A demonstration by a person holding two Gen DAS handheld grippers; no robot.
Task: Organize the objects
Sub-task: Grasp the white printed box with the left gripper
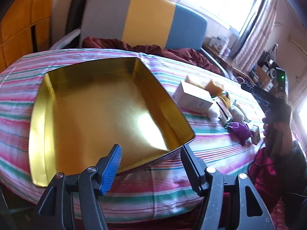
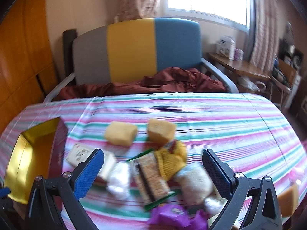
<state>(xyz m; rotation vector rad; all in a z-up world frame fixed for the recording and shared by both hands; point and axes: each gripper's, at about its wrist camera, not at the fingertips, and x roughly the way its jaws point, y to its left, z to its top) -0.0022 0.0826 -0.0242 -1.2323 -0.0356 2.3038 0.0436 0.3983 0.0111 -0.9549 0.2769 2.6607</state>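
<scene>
My left claw (image 1: 150,160) hangs over the near corner of the open rectangular tin box with the shiny gold inside (image 1: 107,111). Its jaws stand spread: the blue-padded one is over the box interior, the other just outside the corner, and I cannot see either pad pressing on the wall. The box is empty and sits on the pink, green and white striped cloth covering the tabletop (image 1: 201,145).

My right claw (image 2: 153,165) is spread as wide as it goes, gripping nothing, above the blurred pile of small items. Under it lie a flat packet of brown biscuits with green edges (image 2: 151,178), a yellow knitted piece (image 2: 170,163), a clear bag of white fluff (image 2: 118,180), a pale lumpy bag (image 2: 193,184) and a purple wrapper (image 2: 172,216). Two yellow sponge blocks (image 2: 120,136) lie farther back, and a white printed carton (image 2: 80,154) sits between the pile and the gold box at the left.

Behind the tabletop stands a bed with a grey, yellow and blue headboard (image 2: 134,49).
</scene>
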